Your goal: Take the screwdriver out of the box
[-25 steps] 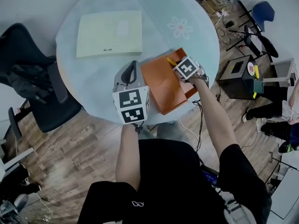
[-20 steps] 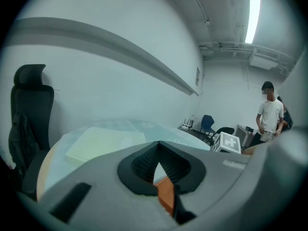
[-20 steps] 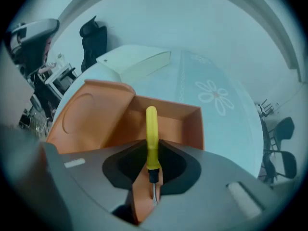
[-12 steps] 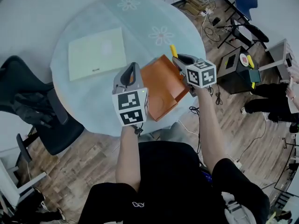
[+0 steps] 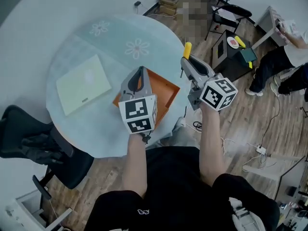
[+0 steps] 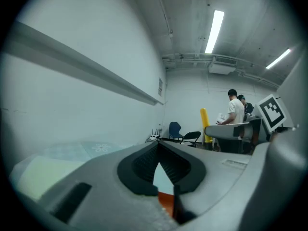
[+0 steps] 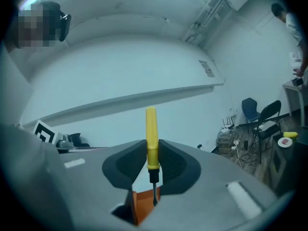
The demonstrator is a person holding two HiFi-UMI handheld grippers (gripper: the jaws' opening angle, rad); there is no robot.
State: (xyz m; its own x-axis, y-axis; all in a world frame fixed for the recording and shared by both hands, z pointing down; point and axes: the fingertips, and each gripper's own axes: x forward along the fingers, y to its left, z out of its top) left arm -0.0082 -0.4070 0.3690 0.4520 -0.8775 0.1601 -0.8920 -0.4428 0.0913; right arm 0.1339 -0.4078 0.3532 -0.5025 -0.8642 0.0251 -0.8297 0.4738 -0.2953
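My right gripper (image 5: pixel 186 61) (image 7: pixel 152 147) is shut on the yellow handle of the screwdriver (image 5: pixel 187 49) (image 7: pixel 151 136). It holds the tool upright in the air beyond the table's right edge, with the dark shaft (image 7: pixel 154 189) pointing down. The open orange box (image 5: pixel 161 94) (image 7: pixel 142 203) lies on the round table (image 5: pixel 96 47), below and left of the tool. My left gripper (image 5: pixel 140 71) (image 6: pixel 158 146) hovers over the box with its jaws shut and nothing between them. In the left gripper view the screwdriver (image 6: pixel 205 124) shows at the right.
A pale green pad (image 5: pixel 82 83) lies on the table's left half. A black office chair (image 5: pixel 41 148) stands at the lower left. To the right are a black stand (image 5: pixel 231 52), chairs, floor cables and a person (image 5: pixel 288 47).
My right gripper has lifted the screwdriver up and out of the orange box and rolled until it stands upright. My left gripper has moved up over the box. The head view has swung.
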